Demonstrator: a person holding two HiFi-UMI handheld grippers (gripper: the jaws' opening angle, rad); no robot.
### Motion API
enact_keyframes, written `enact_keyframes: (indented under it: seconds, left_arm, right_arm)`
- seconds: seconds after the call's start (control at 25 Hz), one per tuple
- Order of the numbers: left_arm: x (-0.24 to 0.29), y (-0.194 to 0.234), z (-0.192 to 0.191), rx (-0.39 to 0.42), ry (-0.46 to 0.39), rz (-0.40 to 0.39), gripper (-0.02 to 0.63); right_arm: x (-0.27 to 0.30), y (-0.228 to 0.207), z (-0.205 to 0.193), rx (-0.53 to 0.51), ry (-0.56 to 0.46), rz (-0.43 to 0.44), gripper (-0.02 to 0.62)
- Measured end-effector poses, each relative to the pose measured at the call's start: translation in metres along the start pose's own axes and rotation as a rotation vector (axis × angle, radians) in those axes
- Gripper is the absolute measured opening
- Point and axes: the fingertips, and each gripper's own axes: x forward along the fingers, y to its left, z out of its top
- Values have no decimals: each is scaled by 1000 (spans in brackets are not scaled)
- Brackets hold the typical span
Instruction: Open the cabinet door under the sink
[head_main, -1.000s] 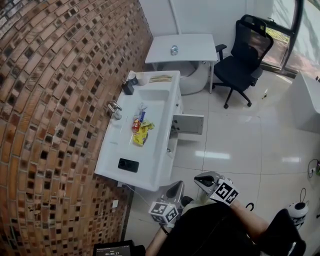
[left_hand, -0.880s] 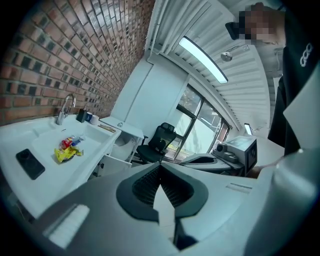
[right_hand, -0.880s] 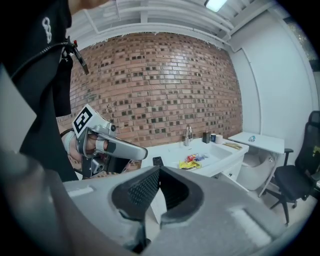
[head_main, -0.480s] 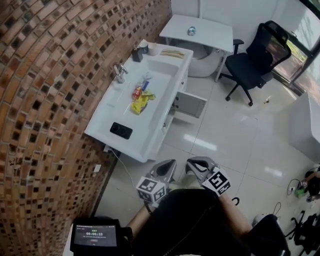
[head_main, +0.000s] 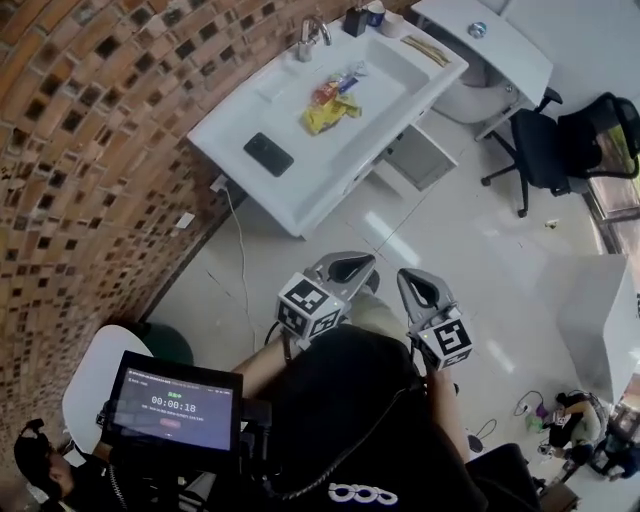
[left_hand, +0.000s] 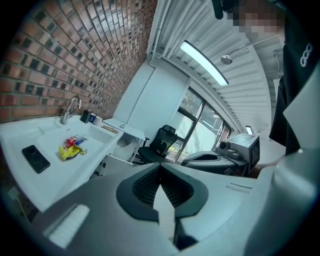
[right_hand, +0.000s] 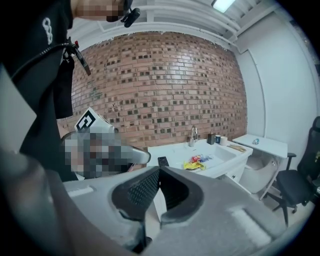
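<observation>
The right gripper (right_hand: 160, 171) is closed on nothing. A white sink (right_hand: 227, 158) with yellow wrappers (right_hand: 196, 164) stands at 2 o'clock from it, a brick wall (right_hand: 160, 85) at 12.

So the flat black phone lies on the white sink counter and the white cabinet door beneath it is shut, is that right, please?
Not quite: the white cabinet door stands open, as the head view shows. The flat black phone does lie on the white sink counter.
</observation>
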Motion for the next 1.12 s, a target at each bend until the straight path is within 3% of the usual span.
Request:
enact_keyframes:
  seconds: [0.44,1.12]
  left_arm:
    - [-21,-2,-32,-14,26,18,15]
    - [-24,14,-30,-21,22,40,15]
  right_arm:
    - [10,49,-17,-41,39,109,-8]
    - [21,51,-20,-52,58,137,-8]
